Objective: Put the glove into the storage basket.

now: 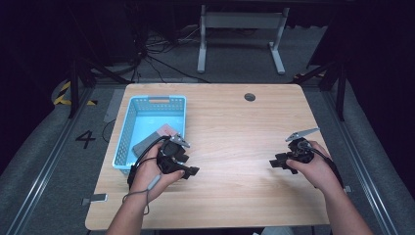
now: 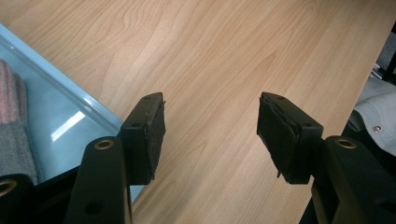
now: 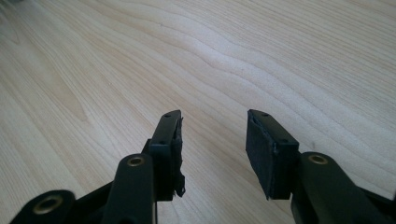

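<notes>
The folded cloth (image 1: 159, 137), grey with a pinkish part, lies inside the blue basket (image 1: 128, 128) at the left of the high view, toward the basket's near right corner. In the left gripper view we see it again at the far left edge (image 2: 13, 126), resting on the basket's pale blue floor. We judge it to be already put away, with the grippers clear of it.

Our left gripper (image 1: 192, 171) sits just right of the basket, low and left of centre in the high view. Its jaws stand wide apart with nothing between them; beneath them is bare wooden table (image 1: 235, 127) and the basket's edge. Our right gripper (image 1: 275, 163) is at the lower right of the high view, well apart from the basket, jaws also spread and empty over bare wood.

From here we see few risks, but they are real. The left gripper is very near the basket's right wall, so a careless sweep of that hand could knock the light plastic basket and slide it toward the table's left edge. The trailing cable (image 1: 142, 156) loops over the basket's near corner; we think a quick pull could catch the rim and drag or tip the basket, or disturb the cloth.
</notes>
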`<state>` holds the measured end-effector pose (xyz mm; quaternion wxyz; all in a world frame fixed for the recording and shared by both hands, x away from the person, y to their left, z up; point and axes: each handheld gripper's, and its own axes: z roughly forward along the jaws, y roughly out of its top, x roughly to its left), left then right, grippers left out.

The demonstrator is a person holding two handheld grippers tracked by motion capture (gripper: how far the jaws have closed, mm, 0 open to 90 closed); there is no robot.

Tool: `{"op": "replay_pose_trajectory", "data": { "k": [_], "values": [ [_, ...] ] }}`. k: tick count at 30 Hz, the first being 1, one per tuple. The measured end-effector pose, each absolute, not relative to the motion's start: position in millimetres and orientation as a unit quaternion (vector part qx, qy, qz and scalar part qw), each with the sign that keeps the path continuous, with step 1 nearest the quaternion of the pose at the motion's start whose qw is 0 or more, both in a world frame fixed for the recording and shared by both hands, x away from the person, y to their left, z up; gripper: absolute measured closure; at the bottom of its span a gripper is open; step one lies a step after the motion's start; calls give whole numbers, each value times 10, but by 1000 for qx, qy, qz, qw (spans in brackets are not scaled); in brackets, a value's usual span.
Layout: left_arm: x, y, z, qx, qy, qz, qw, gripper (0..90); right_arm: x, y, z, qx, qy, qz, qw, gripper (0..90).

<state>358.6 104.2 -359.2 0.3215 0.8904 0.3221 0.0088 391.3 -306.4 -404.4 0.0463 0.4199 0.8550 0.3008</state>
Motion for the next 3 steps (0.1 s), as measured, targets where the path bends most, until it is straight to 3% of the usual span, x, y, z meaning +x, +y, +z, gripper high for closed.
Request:
{"op": "replay_pose_trajectory", "data": {
  "k": [3],
  "values": [
    [3590, 1050, -3615, 888, 327, 9, 323, 419, 3912, -3057, -4050, 421, 855, 299, 45, 566]
  ]
}}
